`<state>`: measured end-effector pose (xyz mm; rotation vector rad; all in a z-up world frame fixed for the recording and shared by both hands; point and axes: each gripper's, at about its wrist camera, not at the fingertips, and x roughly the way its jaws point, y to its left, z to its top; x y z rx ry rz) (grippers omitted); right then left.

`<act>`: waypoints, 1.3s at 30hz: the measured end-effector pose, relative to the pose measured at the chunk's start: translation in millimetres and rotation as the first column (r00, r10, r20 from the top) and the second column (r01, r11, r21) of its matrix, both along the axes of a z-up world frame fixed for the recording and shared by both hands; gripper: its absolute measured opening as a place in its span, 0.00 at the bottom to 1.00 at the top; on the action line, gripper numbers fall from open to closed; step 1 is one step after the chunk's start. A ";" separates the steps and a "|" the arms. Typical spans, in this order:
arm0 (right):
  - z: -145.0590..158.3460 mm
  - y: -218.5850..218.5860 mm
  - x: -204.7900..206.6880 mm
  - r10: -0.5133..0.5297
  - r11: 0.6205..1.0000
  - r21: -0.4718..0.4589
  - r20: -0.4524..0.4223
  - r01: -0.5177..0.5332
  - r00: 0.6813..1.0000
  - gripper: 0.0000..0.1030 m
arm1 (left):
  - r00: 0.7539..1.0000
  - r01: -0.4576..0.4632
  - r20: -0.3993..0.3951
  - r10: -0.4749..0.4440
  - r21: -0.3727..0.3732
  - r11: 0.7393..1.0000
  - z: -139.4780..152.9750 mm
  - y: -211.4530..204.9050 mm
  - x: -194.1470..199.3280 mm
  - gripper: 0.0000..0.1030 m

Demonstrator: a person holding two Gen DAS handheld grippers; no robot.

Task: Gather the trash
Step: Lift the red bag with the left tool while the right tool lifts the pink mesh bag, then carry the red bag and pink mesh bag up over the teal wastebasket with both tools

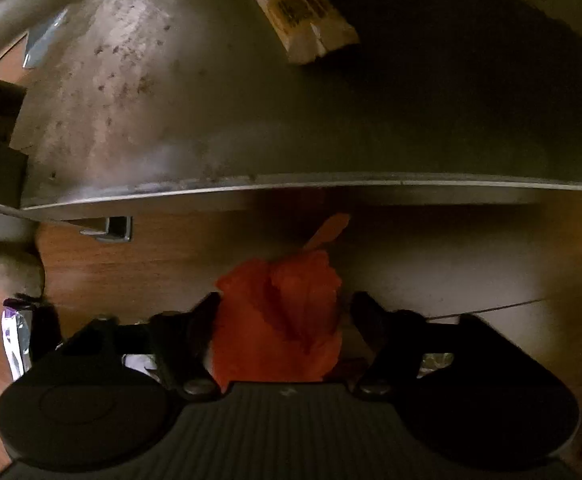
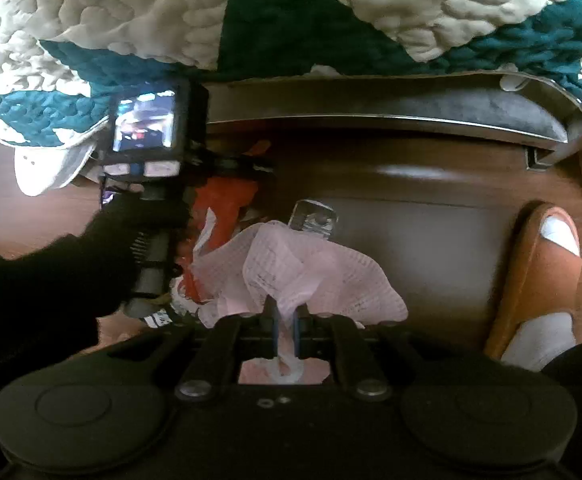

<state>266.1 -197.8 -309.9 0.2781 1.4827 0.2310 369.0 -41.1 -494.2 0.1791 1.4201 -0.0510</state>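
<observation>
My right gripper (image 2: 285, 330) is pinching the pink bag (image 2: 299, 268), contents hidden; my left gripper (image 1: 283, 320) sits spread around an orange wrapper (image 1: 279, 320), pads apparently not pressing.

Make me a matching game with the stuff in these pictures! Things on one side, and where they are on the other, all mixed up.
Things:
1. crumpled orange wrapper
2. crumpled pale pink printed paper
3. tan slipper over a white sock
4. teal and cream quilted blanket

Places:
A. hanging over the bench edge at the top of the right view
B. between the open left gripper fingers
C. pinched in the right gripper
D. on the wooden floor at the right edge

Pairs: 1-B, 2-C, 3-D, 4-A
</observation>
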 end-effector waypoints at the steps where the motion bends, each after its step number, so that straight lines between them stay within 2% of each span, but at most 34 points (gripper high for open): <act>1: -0.1 0.6 1.1 0.000 1.000 0.001 -0.001 0.000 1.000 0.07 | 1.000 -0.002 -0.003 0.002 -0.008 1.000 -1.4 -0.2 -1.1 0.54; 4: 1.1 1.3 2.8 -0.002 1.000 0.001 -0.001 0.002 1.000 0.07 | 1.000 -0.004 0.019 0.004 -0.010 1.000 3.7 -0.2 -3.9 0.45; 12: 8.4 1.9 2.6 0.002 1.000 -0.022 0.044 -0.001 0.999 0.07 | 0.998 -0.042 0.039 0.044 -0.044 0.998 48.2 0.9 -24.3 0.43; 16: 15.3 8.2 -1.9 0.022 0.999 -0.048 0.088 -0.018 0.996 0.07 | 0.996 -0.076 0.050 0.079 -0.051 0.996 89.7 10.5 -44.1 0.43; 22: 40.0 11.6 -7.3 0.038 0.999 -0.024 0.147 -0.035 0.988 0.07 | 0.985 -0.140 0.093 0.143 -0.033 0.990 164.9 35.9 -71.0 0.43; 27: 84.7 19.4 -17.8 0.059 0.998 -0.003 0.243 -0.060 0.968 0.07 | 0.973 -0.166 0.150 0.176 -0.077 0.983 234.3 45.9 -96.6 0.43; 34: 169.2 12.5 -49.2 0.084 0.996 -0.007 0.402 -0.089 0.912 0.07 | 0.940 -0.195 0.241 0.241 -0.200 0.960 323.9 57.0 -139.2 0.43; 37: 212.6 4.8 -61.8 0.080 0.996 -0.007 0.476 -0.087 0.876 0.07 | 0.921 -0.192 0.288 0.263 -0.251 0.949 363.1 60.2 -153.2 0.43; 39: 244.7 1.2 -71.1 0.084 0.996 -0.015 0.534 -0.089 0.841 0.06 | 0.904 -0.177 0.330 0.272 -0.290 0.941 390.7 63.3 -161.4 0.43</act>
